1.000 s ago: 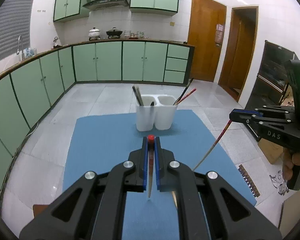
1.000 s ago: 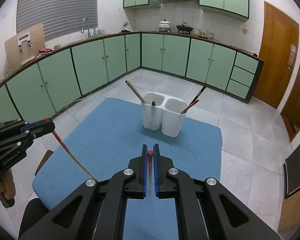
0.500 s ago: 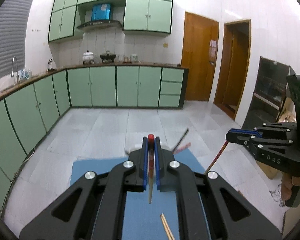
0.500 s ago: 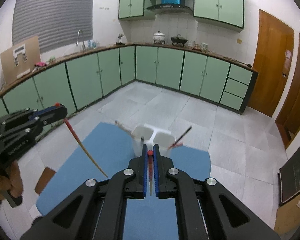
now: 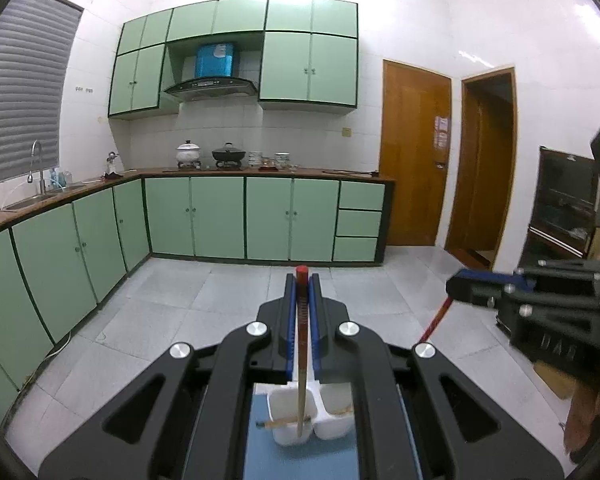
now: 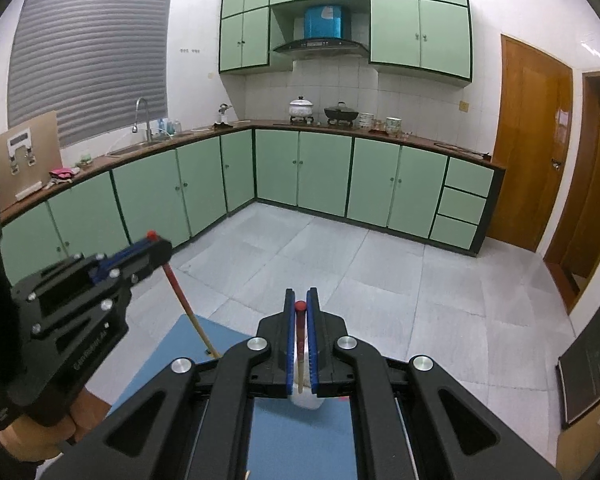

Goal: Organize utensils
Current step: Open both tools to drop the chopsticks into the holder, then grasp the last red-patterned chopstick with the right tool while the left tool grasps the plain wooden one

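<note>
My left gripper (image 5: 302,280) is shut on a red-topped chopstick (image 5: 301,360) that hangs down over the left cup of the white two-cup holder (image 5: 312,416). My right gripper (image 6: 300,304) is shut on a second red-topped chopstick (image 6: 300,360), with the holder (image 6: 306,398) just below it. Each gripper shows in the other's view: the right one (image 5: 460,290) at the right, the left one (image 6: 156,246) at the left. The holder stands on a blue mat (image 6: 300,436). Other chopsticks (image 5: 284,422) lean inside the cups.
Green kitchen cabinets (image 5: 220,216) line the back and left walls. Wooden doors (image 5: 416,152) stand at the right. Grey tiled floor (image 6: 360,264) spreads beyond the mat. A dark cabinet (image 5: 564,208) sits at the far right.
Both grippers have risen and tilted up, each still holding its chopstick. The holder has dropped to the bottom of both views, now right under the chopstick tips.
</note>
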Tool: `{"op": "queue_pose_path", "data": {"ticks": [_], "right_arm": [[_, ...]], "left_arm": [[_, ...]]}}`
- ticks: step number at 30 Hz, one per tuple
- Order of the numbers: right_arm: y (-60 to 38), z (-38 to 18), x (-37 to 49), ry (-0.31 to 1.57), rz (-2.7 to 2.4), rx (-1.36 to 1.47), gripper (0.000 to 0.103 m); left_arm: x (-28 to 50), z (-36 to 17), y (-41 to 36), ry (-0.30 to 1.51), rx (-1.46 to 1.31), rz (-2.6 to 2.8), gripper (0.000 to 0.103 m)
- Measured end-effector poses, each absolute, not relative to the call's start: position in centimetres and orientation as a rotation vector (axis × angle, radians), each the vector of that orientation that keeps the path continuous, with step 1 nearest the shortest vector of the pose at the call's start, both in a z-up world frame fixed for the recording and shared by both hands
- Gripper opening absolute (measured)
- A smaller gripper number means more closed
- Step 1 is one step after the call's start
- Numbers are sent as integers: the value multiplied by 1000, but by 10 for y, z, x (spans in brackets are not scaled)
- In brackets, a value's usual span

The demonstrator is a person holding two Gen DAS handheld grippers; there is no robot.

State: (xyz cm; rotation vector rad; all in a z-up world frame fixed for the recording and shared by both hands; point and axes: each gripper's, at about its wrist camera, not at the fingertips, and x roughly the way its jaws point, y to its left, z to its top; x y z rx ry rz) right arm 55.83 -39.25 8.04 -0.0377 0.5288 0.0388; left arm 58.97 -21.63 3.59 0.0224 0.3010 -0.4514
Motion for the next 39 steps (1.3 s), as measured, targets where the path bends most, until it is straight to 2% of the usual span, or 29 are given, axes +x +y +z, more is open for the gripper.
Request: {"op": "queue_pose_path", "data": {"ticks": [9,17,19,21,27,31,34,39], "right_arm": [[-414,11,616,568,14,-11,5],[-427,-36,633,649,31,30,7],[-430,-37,628,643,26,35,12],[-432,-35,619,636,26,44,14],[-439,-18,576,587,30,73,16],[-436,-17,516,525,35,69,19],[-429,-33,461,493,51,88,25],[-404,-93,371,489,42,64,25]], "left_arm": [[651,-17,-238,335,20,-424,5],[670,-65,-235,418,22,-429,7],[664,-67,-230,423,27,-430,22],[655,-62,-221,411,28,-430,29],[611,-36,-190,373,25,-439,40],[569,-31,-161,371,18,-428,47],[530,-41,-136,385,1,-418,55],[456,-79,-89,415,-36,-389,65]]}}
